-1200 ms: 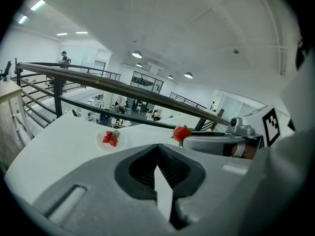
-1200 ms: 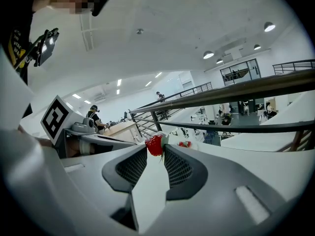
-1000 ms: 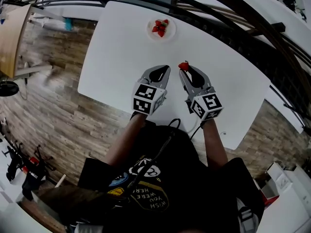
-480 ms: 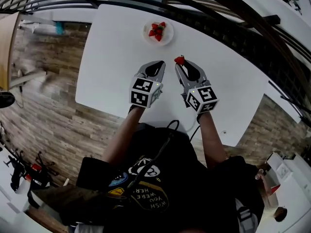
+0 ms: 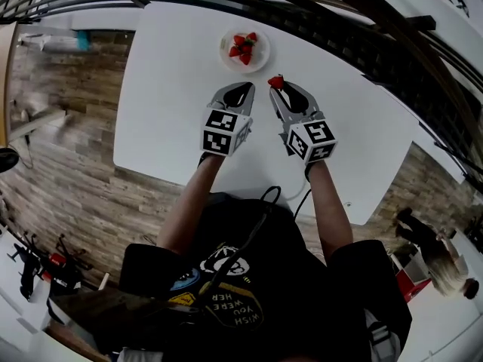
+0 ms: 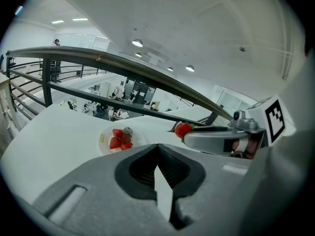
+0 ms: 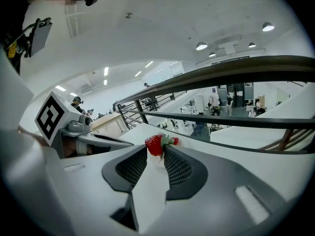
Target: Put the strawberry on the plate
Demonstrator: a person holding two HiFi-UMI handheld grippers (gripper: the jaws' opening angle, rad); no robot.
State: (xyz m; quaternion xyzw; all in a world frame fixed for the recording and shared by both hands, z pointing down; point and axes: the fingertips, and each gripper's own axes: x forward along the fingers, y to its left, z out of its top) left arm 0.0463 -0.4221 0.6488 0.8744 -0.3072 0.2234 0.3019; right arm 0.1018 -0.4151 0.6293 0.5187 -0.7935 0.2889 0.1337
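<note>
Nearing the plate (image 5: pixel 261 57), the right gripper (image 5: pixel 277 87) is bringing its pinched strawberry (image 5: pixel 275 81) closer for release; the left gripper (image 5: pixel 241 90), closed and empty, is trailing alongside.

Open lane over bare tabletop (image 5: pixel 173 66) from right gripper (image 5: pixel 276 90), clamping strawberry (image 5: pixel 276 81), to plate (image 5: pixel 262 53). Strawberries (image 5: pixel 243 47) crowd plate's middle. Left gripper (image 5: pixel 247 89) close alongside. Railing (image 6: pixel 123 64) behind far edge.

The left gripper (image 5: pixel 248 87) and right gripper (image 5: pixel 278 88), with its strawberry (image 5: pixel 275 81), have moved closer to the plate (image 5: pixel 261 54).
</note>
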